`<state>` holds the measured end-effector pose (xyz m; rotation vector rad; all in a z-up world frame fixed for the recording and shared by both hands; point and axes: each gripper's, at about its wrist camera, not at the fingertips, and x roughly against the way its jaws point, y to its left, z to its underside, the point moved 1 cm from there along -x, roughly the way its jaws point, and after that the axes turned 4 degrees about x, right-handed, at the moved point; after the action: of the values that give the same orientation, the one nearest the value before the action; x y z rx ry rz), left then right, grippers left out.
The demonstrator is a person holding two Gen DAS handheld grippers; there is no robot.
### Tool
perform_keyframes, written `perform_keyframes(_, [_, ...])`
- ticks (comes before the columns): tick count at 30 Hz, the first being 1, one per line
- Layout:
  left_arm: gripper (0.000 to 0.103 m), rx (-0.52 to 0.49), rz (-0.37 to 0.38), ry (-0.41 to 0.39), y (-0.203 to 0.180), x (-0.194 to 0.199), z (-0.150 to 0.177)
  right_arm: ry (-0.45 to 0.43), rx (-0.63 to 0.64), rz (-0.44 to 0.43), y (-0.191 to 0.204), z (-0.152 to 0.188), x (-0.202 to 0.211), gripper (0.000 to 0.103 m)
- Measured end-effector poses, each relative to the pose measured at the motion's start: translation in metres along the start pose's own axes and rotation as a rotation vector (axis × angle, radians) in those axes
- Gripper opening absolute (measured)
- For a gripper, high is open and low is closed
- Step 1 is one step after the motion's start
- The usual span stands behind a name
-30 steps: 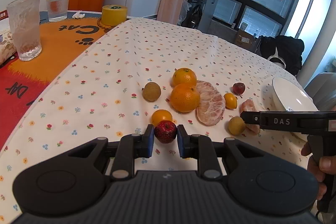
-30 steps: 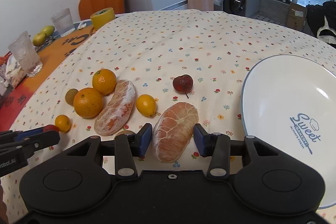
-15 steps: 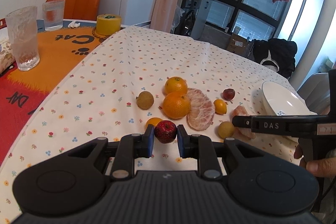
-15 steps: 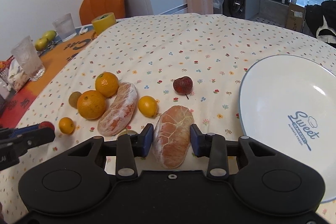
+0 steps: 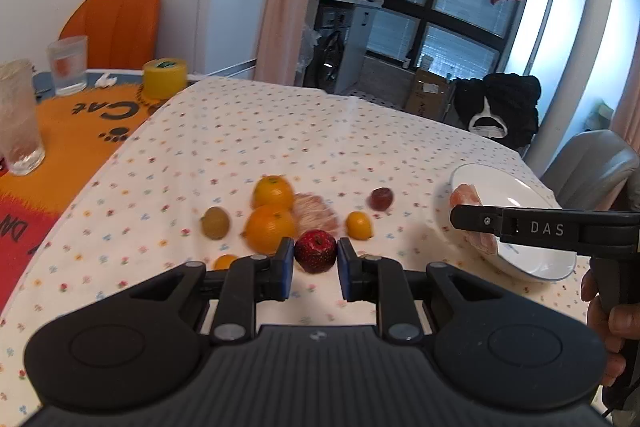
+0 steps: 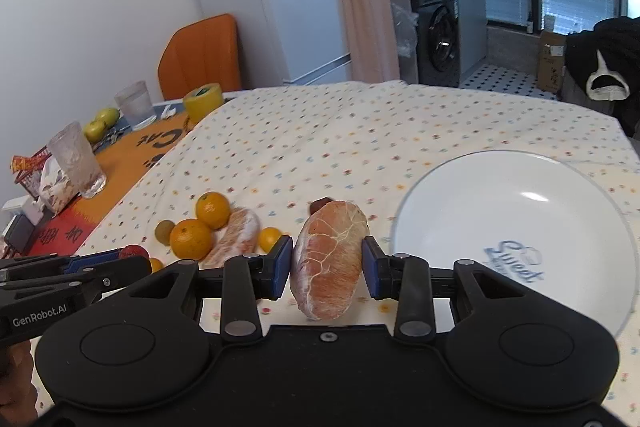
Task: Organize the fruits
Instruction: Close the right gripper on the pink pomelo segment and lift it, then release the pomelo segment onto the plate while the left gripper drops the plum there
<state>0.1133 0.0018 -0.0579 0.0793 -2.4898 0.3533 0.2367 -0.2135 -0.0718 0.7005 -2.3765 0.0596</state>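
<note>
Right claw (image 6: 327,263): clamped on peeled grapefruit segment (image 6: 329,259), held off the desk; long axis runs away from the claw, far end tipped slightly right. White plate (image 6: 480,187) just right of it, bare.

Left claw (image 5: 316,263): gripping small red apple (image 5: 315,251), stem end up. Ahead: two oranges (image 5: 270,229), second peeled segment (image 5: 314,213), brown fruit (image 5: 215,223), small yellow citrus (image 5: 359,225), dark red fruit (image 5: 381,198). Floral desk (image 5: 260,131) beyond lies open to the far edge.

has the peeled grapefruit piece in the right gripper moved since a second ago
Yes. The peeled grapefruit piece has been lifted off the tablecloth and carried right toward the white plate.
</note>
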Motion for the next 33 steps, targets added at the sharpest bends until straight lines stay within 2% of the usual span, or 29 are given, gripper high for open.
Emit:
perform_keyframes(13, [0.021,-0.068,0.050,-0.004,-0.048,-0.013,-0.007,-0.038,-0.065,0.056,-0.049,0.012,0.023,0.035])
perform_keyframes(25, [0.021,-0.126,0.088,0.013,-0.085,-0.039,-0.013,-0.044,-0.120,0.096,-0.090,0.026,0.026,0.035])
perform_keyframes(33, [0.021,-0.163,0.120,0.038,-0.113,-0.060,-0.015,-0.038,-0.158,0.157,-0.121,0.035,0.027,0.035])
